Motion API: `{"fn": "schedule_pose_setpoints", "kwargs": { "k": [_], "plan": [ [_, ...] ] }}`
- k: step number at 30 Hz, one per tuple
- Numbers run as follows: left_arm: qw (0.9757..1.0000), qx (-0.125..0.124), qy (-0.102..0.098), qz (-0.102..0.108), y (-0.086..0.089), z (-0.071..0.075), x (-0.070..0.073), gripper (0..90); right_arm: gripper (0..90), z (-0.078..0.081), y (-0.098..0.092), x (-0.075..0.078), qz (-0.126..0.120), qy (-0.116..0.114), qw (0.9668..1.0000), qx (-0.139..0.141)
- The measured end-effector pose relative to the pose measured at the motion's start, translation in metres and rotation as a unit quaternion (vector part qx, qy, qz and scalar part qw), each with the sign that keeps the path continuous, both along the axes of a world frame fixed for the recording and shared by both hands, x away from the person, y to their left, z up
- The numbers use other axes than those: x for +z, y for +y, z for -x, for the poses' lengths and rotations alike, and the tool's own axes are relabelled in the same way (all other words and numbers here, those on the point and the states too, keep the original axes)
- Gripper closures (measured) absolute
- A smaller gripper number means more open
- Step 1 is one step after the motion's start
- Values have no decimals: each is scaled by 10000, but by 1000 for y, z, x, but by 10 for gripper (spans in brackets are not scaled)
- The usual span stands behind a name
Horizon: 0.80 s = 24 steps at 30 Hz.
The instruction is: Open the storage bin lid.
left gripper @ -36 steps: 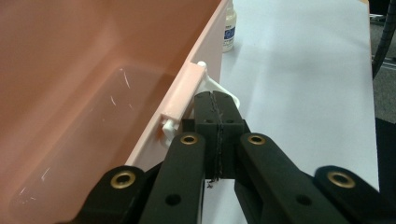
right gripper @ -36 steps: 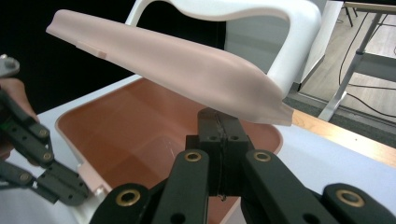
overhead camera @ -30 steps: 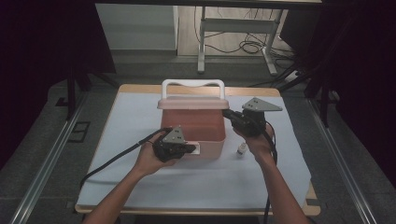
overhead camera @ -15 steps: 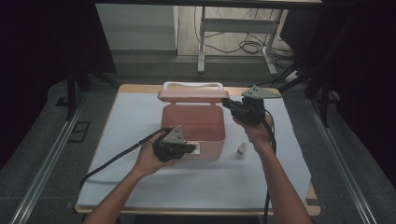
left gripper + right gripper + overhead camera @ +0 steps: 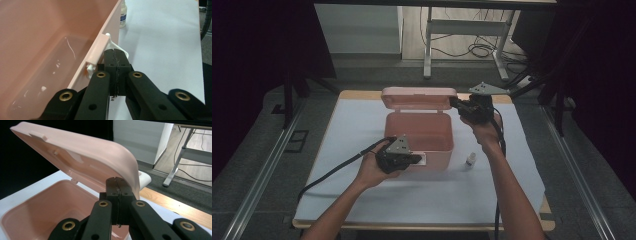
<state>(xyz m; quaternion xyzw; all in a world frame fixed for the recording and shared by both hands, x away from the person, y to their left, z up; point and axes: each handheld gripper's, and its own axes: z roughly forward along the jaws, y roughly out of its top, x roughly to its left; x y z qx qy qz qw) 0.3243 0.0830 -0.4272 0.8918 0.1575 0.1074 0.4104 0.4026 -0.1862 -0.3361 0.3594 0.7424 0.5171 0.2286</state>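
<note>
The pink box [image 5: 419,137] is seen at the middle of the table [image 5: 512,190], its lid [image 5: 418,98] raised at the far side by the closed right gripper [image 5: 455,103], while the closed left gripper [image 5: 418,159] is pressed against the near latch [image 5: 117,48].

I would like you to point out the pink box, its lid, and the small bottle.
pink box [image 5: 418,131], high view, on the inner floor of the open box.
lid [image 5: 82,147], right gripper view, on the raised lid's underside.
small bottle [image 5: 470,159], high view, on the bottle's body, right of the box.
</note>
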Motion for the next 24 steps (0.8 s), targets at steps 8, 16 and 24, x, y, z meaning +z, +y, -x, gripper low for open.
{"fn": "schedule_pose_setpoints", "kwargs": {
  "k": [8,16,24],
  "plan": [
    [10000,-22,2,-5,0,-1,0,900,899,-11,1,0,21,42,10000,-65],
    [10000,-25,-2,-2,0,0,0,900,898,-25,2,-2,31,80,9999,-146],
    [10000,-28,1,16,0,-1,0,900,898,-37,3,-4,2,104,9997,-215]
  ]
}}
